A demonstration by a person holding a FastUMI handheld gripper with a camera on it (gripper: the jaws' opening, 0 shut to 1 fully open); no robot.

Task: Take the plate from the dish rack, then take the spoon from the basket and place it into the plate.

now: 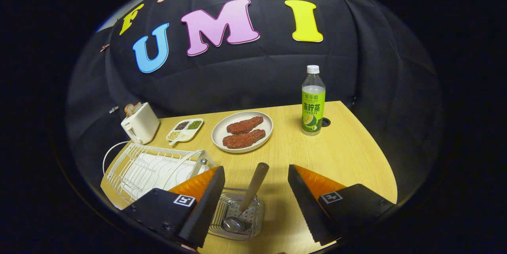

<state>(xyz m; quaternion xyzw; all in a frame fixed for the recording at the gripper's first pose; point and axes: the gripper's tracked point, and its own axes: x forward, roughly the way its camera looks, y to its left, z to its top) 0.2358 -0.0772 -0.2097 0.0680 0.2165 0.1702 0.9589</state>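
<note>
With the plate (242, 131) already on the table (348, 155) (holding two meat pieces), the gripper (253, 202), wide open and empty, straddles the spoon (247, 200) in the basket (253, 222); next, descend and close on its handle.

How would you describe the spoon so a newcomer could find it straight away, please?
On the wooden table, beside the white wire dish rack, sits a small perforated metal basket. The spoon stands in it, between the open gripper's fingers, its brown handle tilted up.

The claw (256, 190) has serrated inner edges, screws, and square printed markers on black mounts.
</note>
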